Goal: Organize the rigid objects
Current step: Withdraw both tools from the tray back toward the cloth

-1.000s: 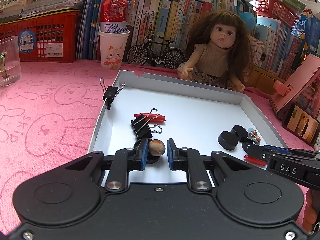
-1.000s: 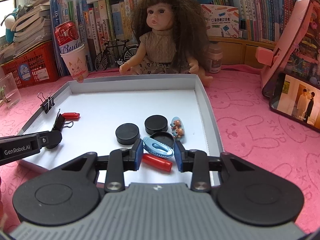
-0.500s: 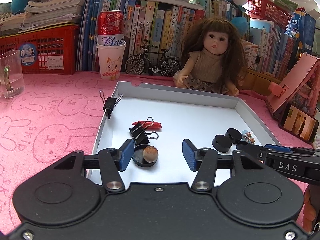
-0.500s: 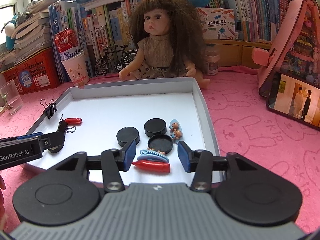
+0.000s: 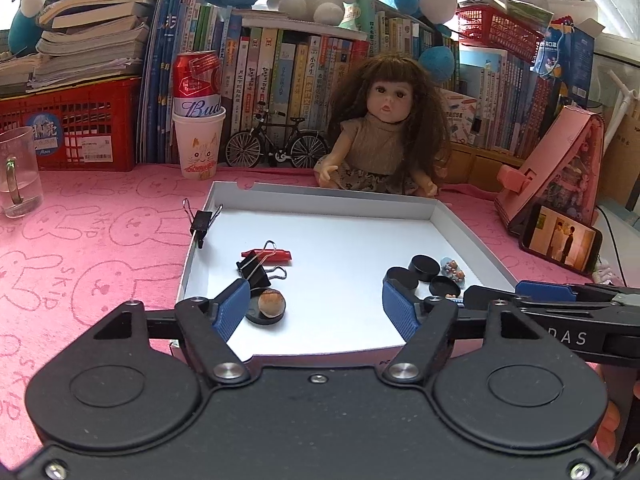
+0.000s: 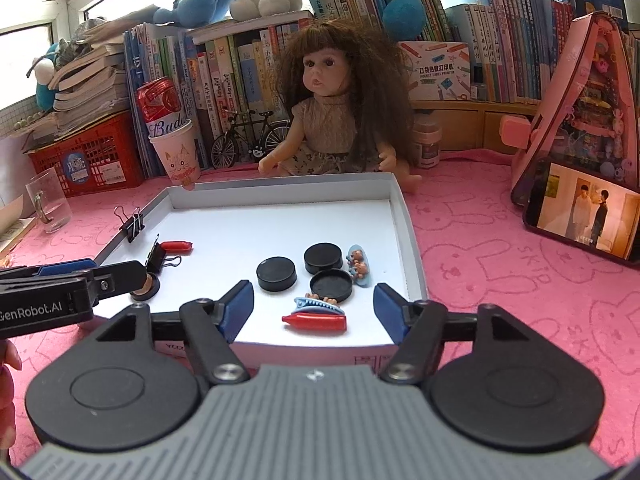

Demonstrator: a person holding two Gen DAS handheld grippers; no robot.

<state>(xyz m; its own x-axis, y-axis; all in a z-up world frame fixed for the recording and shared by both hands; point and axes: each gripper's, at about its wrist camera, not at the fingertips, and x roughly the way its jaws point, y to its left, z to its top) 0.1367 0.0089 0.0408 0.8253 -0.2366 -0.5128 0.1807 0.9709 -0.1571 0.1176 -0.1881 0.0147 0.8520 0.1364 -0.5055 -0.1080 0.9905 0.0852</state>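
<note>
A shallow white tray (image 5: 452, 220) sits at the centre of the frame on a pink tabletop (image 5: 80, 248), with a doll (image 5: 386, 136) seated behind its far edge. The left tool (image 5: 314, 308) is spread wide open and empty at the lower centre, a brown nut on a black disc (image 5: 269, 305) lying in the tray just beside its left finger, below a black binder clip (image 5: 254, 270). The right tool (image 6: 314, 310) is likewise wide open and empty at the lower centre of its view, with a red cap (image 6: 314, 323) and a blue hair clip (image 6: 318, 305) lying touching in the tray between its fingers, below three black discs (image 6: 277, 274).
</note>
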